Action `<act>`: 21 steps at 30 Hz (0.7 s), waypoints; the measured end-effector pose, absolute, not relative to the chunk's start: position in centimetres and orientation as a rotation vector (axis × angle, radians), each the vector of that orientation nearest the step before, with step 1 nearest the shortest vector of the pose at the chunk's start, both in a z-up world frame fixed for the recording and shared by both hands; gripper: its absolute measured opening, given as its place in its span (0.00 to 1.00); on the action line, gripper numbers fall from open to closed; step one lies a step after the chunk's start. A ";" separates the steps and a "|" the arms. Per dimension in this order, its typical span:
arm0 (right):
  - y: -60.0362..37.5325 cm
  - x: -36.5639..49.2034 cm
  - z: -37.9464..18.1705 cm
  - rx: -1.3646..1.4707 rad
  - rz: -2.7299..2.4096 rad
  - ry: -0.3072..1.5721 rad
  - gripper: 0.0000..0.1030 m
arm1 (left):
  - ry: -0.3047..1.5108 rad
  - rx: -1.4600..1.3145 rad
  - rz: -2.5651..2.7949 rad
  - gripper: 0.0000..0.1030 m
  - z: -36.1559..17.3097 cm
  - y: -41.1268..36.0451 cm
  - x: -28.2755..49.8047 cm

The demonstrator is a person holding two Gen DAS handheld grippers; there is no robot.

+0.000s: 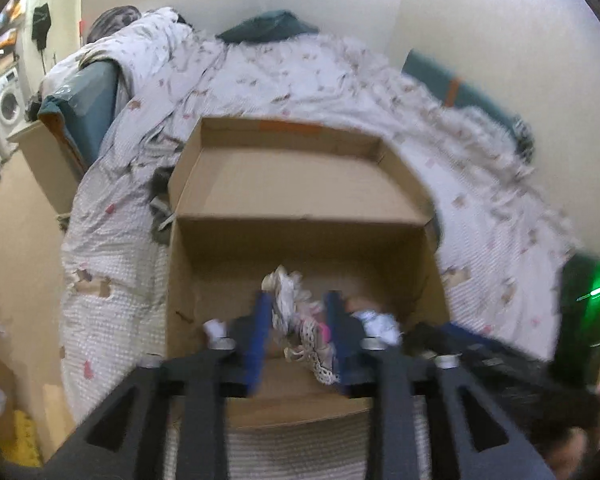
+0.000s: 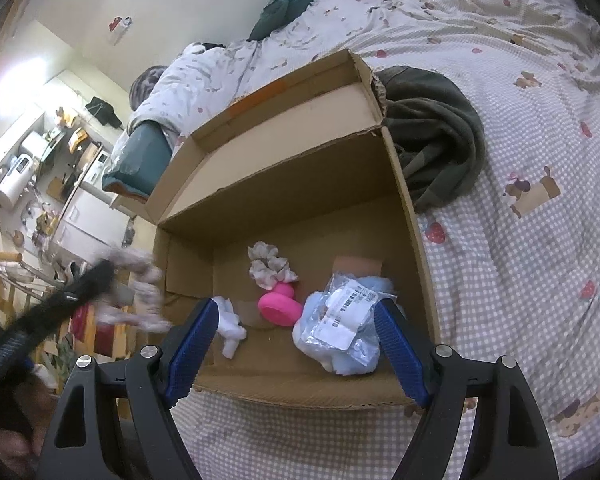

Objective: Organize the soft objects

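Observation:
An open cardboard box [image 2: 404, 184] lies on the bed; it also shows in the left wrist view [image 1: 300, 184]. My left gripper [image 1: 300, 320] is shut on a patterned white cloth [image 1: 296, 316] and holds it over the box's near edge; this cloth shows blurred at the left of the right wrist view [image 2: 136, 292]. My right gripper [image 2: 296, 340] is open and empty above the box's front. Inside lie a light blue soft item in a plastic bag [image 2: 344, 324], a pink item [image 2: 278, 306], a white scrunchie [image 2: 268, 266] and a white cloth [image 2: 230, 326].
A dark green garment [image 2: 432, 136] lies on the checked bedspread [image 2: 520, 260] beside the box's right wall. A rumpled duvet [image 1: 228, 76] and teal pillows [image 1: 272, 26] lie behind. Kitchen shelves and appliances [image 2: 40, 168] stand far left.

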State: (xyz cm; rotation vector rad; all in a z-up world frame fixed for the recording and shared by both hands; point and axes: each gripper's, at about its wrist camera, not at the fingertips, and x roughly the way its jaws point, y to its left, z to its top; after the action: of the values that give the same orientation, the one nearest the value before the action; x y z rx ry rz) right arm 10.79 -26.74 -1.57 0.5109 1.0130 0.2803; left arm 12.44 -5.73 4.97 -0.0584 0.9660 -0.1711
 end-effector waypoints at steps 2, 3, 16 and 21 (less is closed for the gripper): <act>-26.9 10.6 -1.5 0.515 0.283 1.008 0.83 | 0.965 -0.011 -0.088 0.75 4.0 -5.6 12.2; -26.9 10.6 -1.4 0.515 0.285 1.006 0.83 | 0.943 0.004 -0.048 0.75 3.7 -5.3 12.0; -23.9 7.9 2.9 0.290 0.325 0.872 1.00 | 0.878 -0.025 0.034 0.75 3.8 -1.7 9.3; -23.6 5.9 5.1 0.262 0.294 0.807 1.00 | 0.810 -0.033 0.037 0.86 5.3 -1.1 7.1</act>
State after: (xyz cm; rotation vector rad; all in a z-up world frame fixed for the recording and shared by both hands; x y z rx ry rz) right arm 5.92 -23.56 5.08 0.2618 0.8073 0.2943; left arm 7.13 -1.10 5.27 -0.0330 0.8102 0.0373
